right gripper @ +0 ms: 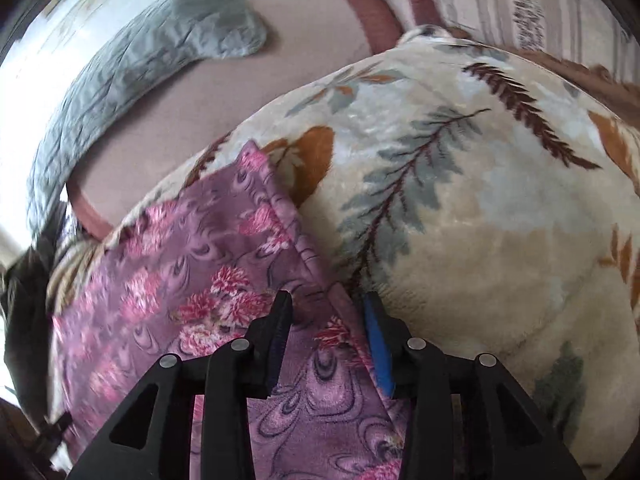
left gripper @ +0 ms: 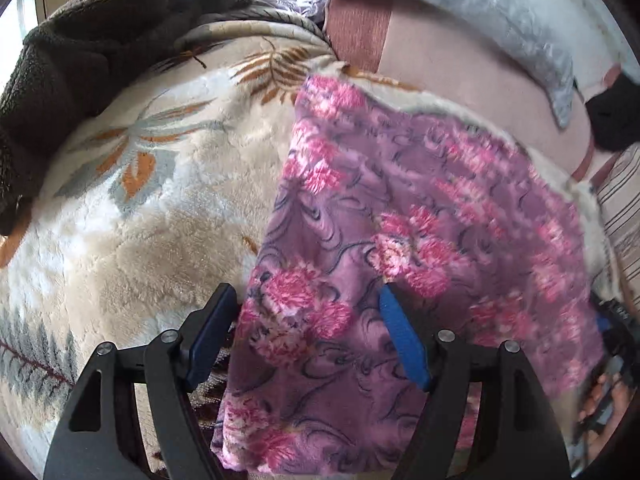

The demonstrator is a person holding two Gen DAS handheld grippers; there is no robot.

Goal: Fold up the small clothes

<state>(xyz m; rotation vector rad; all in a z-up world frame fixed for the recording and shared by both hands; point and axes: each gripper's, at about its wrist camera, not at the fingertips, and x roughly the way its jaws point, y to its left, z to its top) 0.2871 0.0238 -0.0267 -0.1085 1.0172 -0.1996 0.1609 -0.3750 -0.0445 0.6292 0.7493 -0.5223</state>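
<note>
The left gripper [left gripper: 306, 306] fills the lower middle of its frame, jaws standing wide apart. The right gripper [right gripper: 326, 312], also at lower middle, has its jaws parted more narrowly, pads pressing nothing.

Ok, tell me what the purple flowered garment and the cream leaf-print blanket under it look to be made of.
The purple flowered garment looks like soft fleece or plush: matte, with a short fuzzy nap that blurs its pink blooms. The cream leaf-print blanket looks like thicker plush, probably synthetic: its pile catches a slight sheen and shows brushed swirls. The exact fibre of either cannot be told.
</note>
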